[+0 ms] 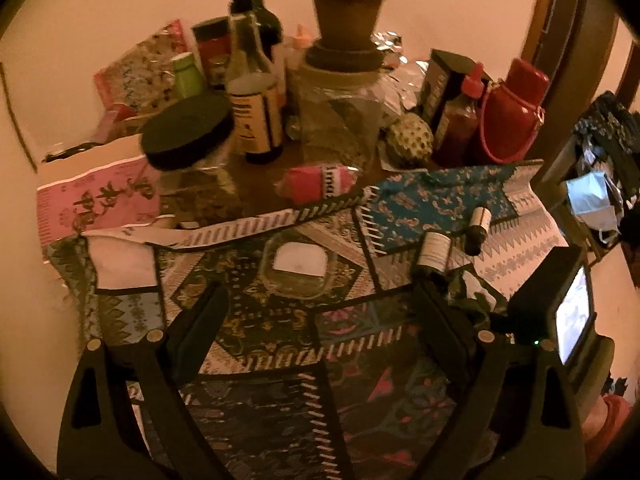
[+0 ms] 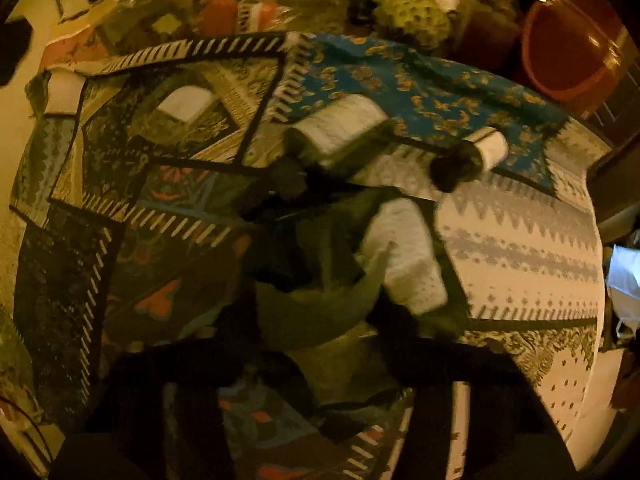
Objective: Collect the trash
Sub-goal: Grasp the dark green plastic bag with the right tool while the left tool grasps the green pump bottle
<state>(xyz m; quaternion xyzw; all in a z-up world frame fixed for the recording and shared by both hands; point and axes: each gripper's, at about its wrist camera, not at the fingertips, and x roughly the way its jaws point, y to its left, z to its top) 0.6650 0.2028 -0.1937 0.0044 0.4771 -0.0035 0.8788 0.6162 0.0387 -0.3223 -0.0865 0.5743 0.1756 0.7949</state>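
Across the table, a patchwork cloth (image 1: 256, 412) covers the near half, with clutter pushed to the back, presumably to clear working room. Left gripper (image 1: 316, 312) hovers with jaws wide, empty. Right gripper (image 2: 316, 360) straddles a crumpled green-and-white wrapper (image 2: 360, 272); blur hides whether the pads press it. Wrapper lies on the cloth, long axis apparently running away from the jaws toward two toppled small bottles (image 2: 340, 128).

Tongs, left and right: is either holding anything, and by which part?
Left tongs: open, holding nothing. Right tongs straddle the near end of a crumpled green-and-white wrapper; too dark and blurred to tell whether they grip it.
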